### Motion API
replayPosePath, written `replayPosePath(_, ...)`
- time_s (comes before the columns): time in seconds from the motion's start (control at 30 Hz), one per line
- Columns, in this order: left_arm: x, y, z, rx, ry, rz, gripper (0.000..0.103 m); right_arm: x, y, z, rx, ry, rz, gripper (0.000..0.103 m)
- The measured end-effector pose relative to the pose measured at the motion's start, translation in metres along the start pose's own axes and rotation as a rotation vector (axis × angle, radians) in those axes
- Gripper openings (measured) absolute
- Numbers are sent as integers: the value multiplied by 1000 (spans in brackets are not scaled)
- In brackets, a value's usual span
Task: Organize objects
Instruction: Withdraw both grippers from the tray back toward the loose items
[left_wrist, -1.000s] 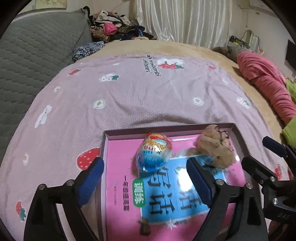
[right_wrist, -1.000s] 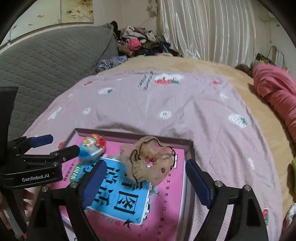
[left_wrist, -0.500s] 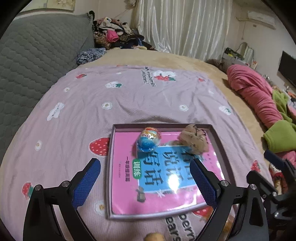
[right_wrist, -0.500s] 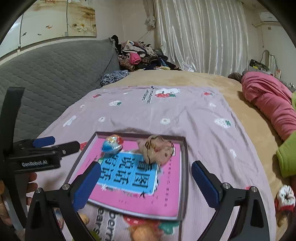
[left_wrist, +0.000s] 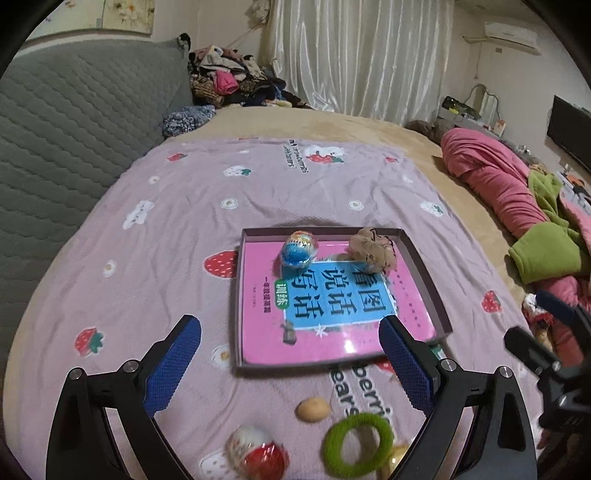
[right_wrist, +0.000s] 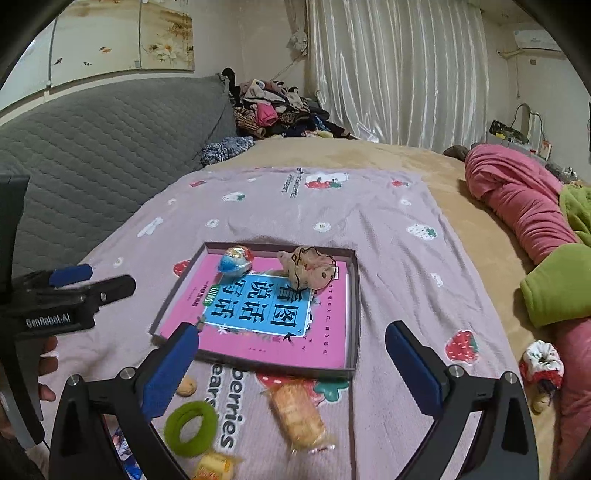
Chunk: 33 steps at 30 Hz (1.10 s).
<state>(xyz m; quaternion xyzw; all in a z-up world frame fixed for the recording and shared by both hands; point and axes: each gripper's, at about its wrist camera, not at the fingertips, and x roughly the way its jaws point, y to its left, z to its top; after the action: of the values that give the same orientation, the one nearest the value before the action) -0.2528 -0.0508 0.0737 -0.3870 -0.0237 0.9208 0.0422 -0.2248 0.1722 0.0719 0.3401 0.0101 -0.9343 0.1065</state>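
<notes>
Both grippers have pulled back and up from the tray (left_wrist: 424, 266) since a second ago, so the loose items on its near side are now in view. Right gripper (right_wrist: 291, 363) has its jaws opening, nearly full width, nothing between them; left gripper (left_wrist: 290, 363) stands wide and empty too. Reads as a release-and-retreat: the beige cloth toy (right_wrist: 308, 271) sits in the tray's far right corner and the foil egg (right_wrist: 236, 260) in its far left corner, both on the pink book (right_wrist: 269, 314) lining the tray floor, parked at the far end, probably to leave room. Still outside, on the blanket (right_wrist: 388, 240) just beyond the tray's near edge: green hair ring (right_wrist: 190, 428), wrapped biscuit roll (right_wrist: 297, 413), small brown nut (right_wrist: 185, 386), a red-and-white foil egg (left_wrist: 256, 452). A patterned scrunchie (right_wrist: 541, 360) lies well off the tray's right side. Likely next pick is from that near cluster, hence the wide jaws.
</notes>
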Motion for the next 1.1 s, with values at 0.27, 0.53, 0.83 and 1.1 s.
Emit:
replayPosePath(0.27,-38,2,-18,-6,-9,-12,97,-47,15,2,-17,-39,-7,102)
replayPosePath(0.53,-73,1,-33,3,-27,-6,97,-78,33,-11,-40,-46,-19,102)
replayPosePath(0.83,-100,-4,-48,18,-37,18,97,-102,46,-26,-54,-42,-36,102)
replayPosePath(1.1,-115,-13,-59,20,-36,4,97,-118,51,-36,-53,-40,-34,102)
